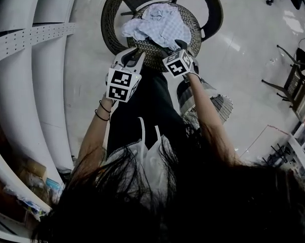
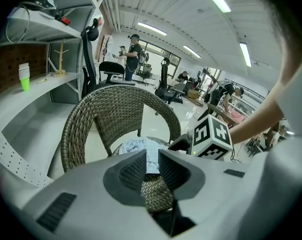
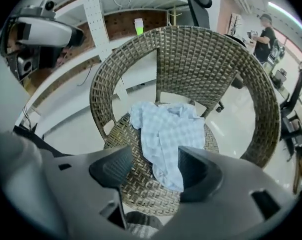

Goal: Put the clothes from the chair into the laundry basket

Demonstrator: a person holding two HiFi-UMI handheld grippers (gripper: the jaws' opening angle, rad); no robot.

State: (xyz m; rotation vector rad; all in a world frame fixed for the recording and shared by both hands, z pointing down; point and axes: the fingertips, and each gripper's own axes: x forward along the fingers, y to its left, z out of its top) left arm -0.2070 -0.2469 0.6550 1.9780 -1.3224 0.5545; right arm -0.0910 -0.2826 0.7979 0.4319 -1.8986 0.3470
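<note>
You are hovering both claws over the chair (image 1: 110,19), where the shirt (image 3: 166,134) — light blue check, crumpled — is lying on the seat, not yet lifted. Your right claw (image 3: 156,166) is standing spread wide with nothing between its pads, the shirt's near hem just ahead of it. Your left claw (image 2: 152,166) is parted only a little, also empty, pointing at the shirt's left edge.

The step in hand looks like the first pick. You are likely doing best by lowering the right claw onto a thick fold rather than the flat hem, so the pads are biting cloth and not snagging wicker — and by bunching a second fold with the left, so nothing is trailing on the way to the basket (image 1: 220,105) by your right side.

No brand, label or writing is showing legibly; the cubes (image 1: 123,84) are carrying only square markers.
</note>
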